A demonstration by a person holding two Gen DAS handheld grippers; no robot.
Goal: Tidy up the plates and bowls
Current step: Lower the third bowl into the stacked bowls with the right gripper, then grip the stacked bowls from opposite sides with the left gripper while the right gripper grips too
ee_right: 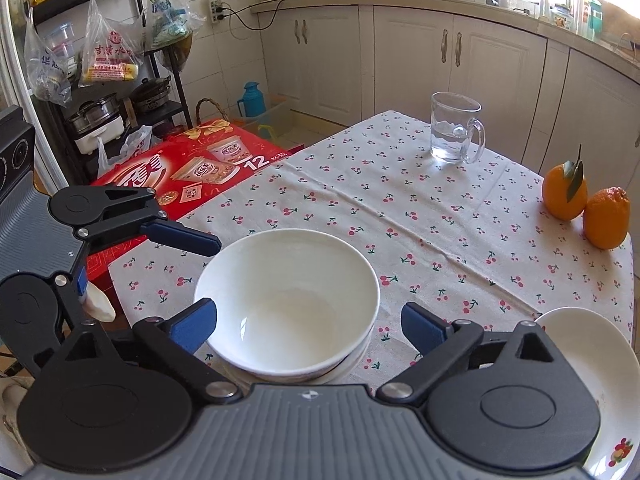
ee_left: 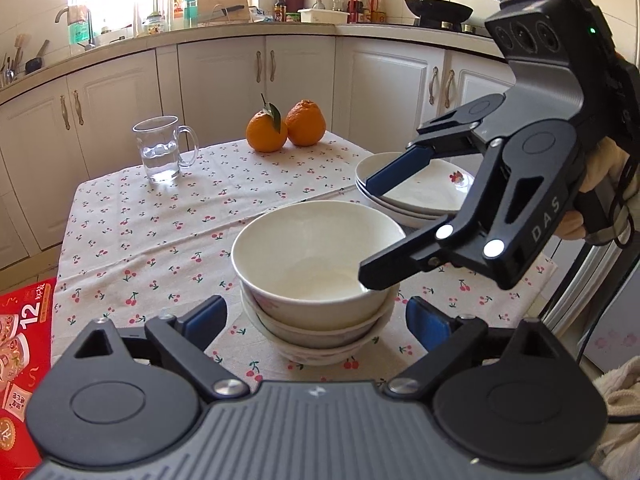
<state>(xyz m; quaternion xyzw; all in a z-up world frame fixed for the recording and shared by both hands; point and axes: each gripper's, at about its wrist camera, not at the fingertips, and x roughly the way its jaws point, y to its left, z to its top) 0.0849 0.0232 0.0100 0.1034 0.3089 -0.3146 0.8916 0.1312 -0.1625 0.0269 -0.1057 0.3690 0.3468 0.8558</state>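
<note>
Nearest the lens, the left gripper (ee_left: 316, 316) has its fingers (ee_left: 206, 318) spread wide, empty, before the bowl stack (ee_left: 316, 276) on the tabletop (ee_left: 160, 224). To the right, the right gripper (ee_right: 308, 322), equally wide and empty, hovers by that stack, with the plate stack (ee_left: 424, 192) beyond. Stacking looks finished; next probably calls for backing both grippers away without nudging the bowls.

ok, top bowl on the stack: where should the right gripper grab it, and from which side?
Probably the rim of the top bowl, coming from above on the near side with one finger inside and one outside. The right gripper is open and the bowl is about as wide as its jaws, so spanning it looks marginal. It sits nested in the bowl stack, leaving only the rim exposed.
</note>
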